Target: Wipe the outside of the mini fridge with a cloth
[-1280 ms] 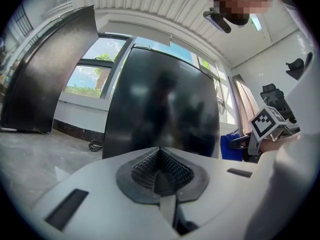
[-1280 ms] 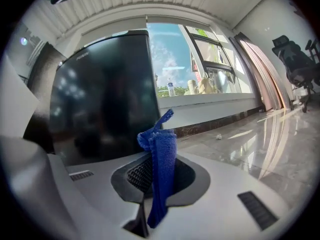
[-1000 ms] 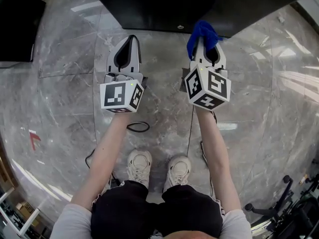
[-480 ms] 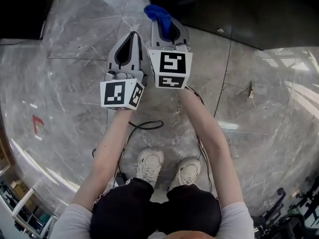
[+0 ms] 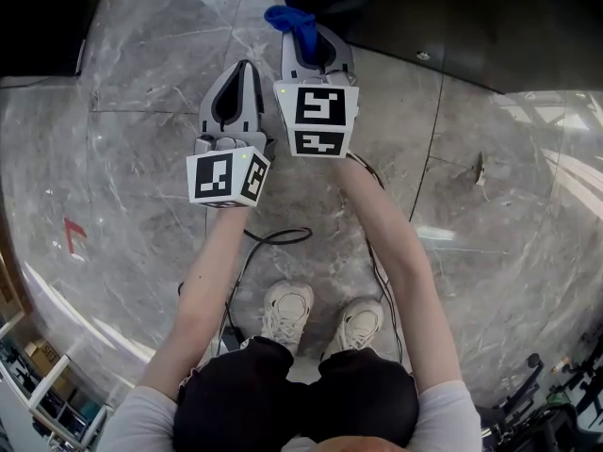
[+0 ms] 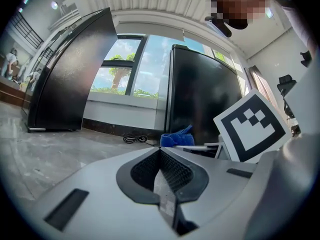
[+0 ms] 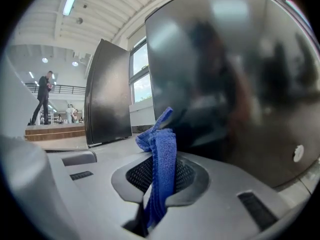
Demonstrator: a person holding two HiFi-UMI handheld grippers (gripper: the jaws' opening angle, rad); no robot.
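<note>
The mini fridge (image 5: 452, 17) is a glossy black box at the top of the head view. It fills the right gripper view (image 7: 235, 84) close ahead. A blue cloth (image 5: 294, 22) sticks up from my right gripper (image 5: 308, 45), which is shut on it just short of the fridge's left corner. In the right gripper view the cloth (image 7: 162, 159) hangs folded between the jaws (image 7: 159, 156). My left gripper (image 5: 247, 67) is beside it on the left, shut with nothing in it (image 6: 160, 151). From the left gripper view I see the cloth (image 6: 177, 138) and the fridge (image 6: 200, 94).
A second black cabinet (image 6: 70, 74) stands further left by the window wall, with a coiled cable (image 6: 135, 139) at the skirting. A black cable (image 5: 273, 236) loops on the marble floor near the person's shoes (image 5: 287, 309). A chair base (image 5: 556, 394) is at the lower right.
My right gripper, with the cloth, has swung left until it sits right beside the left gripper, near the fridge's left corner. The left gripper has stayed shut and hardly moved.
</note>
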